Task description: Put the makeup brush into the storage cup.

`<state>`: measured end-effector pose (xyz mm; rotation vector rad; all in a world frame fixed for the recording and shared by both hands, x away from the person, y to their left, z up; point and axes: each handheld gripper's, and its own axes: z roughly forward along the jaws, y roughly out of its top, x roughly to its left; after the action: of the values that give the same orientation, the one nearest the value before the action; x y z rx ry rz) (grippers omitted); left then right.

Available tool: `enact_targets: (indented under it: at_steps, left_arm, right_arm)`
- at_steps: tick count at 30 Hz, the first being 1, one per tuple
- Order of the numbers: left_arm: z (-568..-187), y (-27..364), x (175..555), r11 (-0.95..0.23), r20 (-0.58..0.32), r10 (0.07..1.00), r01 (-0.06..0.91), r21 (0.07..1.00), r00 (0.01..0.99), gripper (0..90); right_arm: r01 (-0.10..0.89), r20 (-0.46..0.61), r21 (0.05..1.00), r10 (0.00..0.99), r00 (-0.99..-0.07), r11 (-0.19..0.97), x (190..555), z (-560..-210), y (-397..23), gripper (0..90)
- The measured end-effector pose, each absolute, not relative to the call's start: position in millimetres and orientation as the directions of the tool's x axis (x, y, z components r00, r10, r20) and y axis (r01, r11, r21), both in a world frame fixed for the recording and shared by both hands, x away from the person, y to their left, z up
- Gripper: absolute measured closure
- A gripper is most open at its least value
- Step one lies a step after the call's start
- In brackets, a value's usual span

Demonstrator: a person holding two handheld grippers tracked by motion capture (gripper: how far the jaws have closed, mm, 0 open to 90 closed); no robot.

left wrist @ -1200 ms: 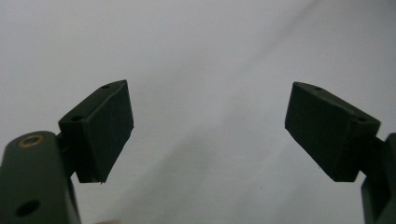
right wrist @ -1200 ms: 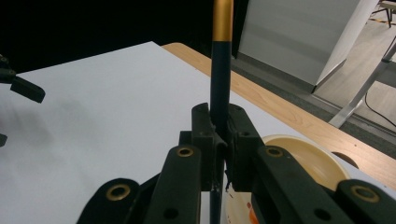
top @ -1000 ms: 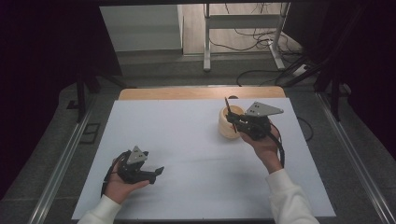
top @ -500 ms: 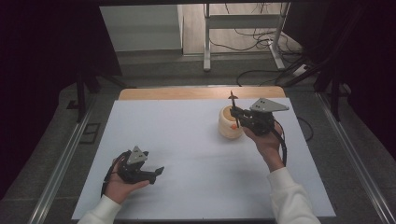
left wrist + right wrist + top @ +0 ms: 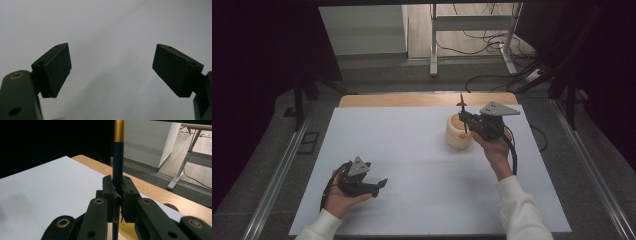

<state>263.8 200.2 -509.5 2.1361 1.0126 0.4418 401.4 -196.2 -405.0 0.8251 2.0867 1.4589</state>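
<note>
High view: a wooden worktop (image 5: 362,100) covered over most of its surface by a white sheet (image 5: 412,150). Toward the far right of the sheet stands a short, round, pale wooden holder (image 5: 458,134) with an open top. The right gripper (image 5: 466,118) hovers at the holder's right rim, its jaws pressed onto a slim dark pencil-like stick with a gold band (image 5: 463,111) — the stick stands upright, its lower part inside the holder, its upper end rising above the jaws. A small orange item (image 5: 462,135) shows at the holder beside the stick; what it is cannot be told.

Right gripper view: the jaws pinch the dark stick (image 5: 117,165) between them, the holder's pale rim (image 5: 172,206) just beneath, the bare wooden edge of the worktop (image 5: 150,190) beyond.

The left gripper (image 5: 379,184) rests in the person's left hand (image 5: 339,197) on the near left of the sheet, well apart from the holder — jaws spread wide, nothing between them, as the left gripper view confirms over the plain white sheet (image 5: 110,37).

Behind the worktop: grey floor, a white desk frame (image 5: 472,25) and loose cables (image 5: 492,80).
</note>
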Motion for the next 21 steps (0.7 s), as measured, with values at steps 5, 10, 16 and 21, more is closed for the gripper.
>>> enact_targets:
  at_steps: [5,10,16,21]
  left_arm:
    - [-509.6,199.9,263.7,-0.434,0.002,0.773,0.527,0.731,0.634,16.1]
    - [-509.4,199.8,263.5,-0.434,0.003,0.773,0.526,0.731,0.635,16.1]
    - [-509.4,200.0,263.4,-0.433,0.001,0.774,0.526,0.732,0.634,16.1]
    - [-509.2,200.3,263.3,-0.437,0.005,0.773,0.526,0.730,0.635,16.1]
  right_arm:
    - [0.215,-0.024,0.945,0.711,-0.703,0.244,407.7,-407.7,-196.6,83.8]
    - [0.228,-0.014,0.945,0.725,-0.689,0.235,414.0,-411.5,-198.0,83.8]
    - [0.239,-0.004,0.945,0.741,-0.672,0.223,419.2,-413.0,-198.6,83.8]
    - [0.237,0.003,0.948,0.743,-0.669,0.210,423.9,-411.4,-198.2,83.8]
